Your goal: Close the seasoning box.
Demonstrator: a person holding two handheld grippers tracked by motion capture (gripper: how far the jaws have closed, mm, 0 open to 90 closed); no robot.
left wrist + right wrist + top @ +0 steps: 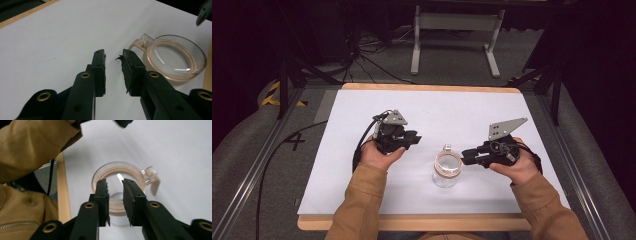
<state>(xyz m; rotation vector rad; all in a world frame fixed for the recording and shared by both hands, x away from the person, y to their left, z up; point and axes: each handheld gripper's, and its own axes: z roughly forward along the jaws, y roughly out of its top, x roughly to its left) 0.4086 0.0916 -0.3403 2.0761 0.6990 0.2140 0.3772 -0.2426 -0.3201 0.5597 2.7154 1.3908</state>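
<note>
while the jar (pixel 446 169) stands between both, right gripper (pixel 467 157) hovers nearest

An evenly lit white rectangular tabletop (pixel 437 115) stands bright against a dark, dim room, while the clear glass jar (pixel 117 178) looks slightly blurred, with soft shadows.

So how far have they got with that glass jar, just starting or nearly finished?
Apparently just starting. Nothing looks done: the glass jar stands upright on the white table, its mouth open, seemingly empty. In hand: the right gripper hovers by its rim, jaws slightly apart and holding nothing. The left gripper waits off to the side, also empty. Gripping the jar is still ahead.
</note>
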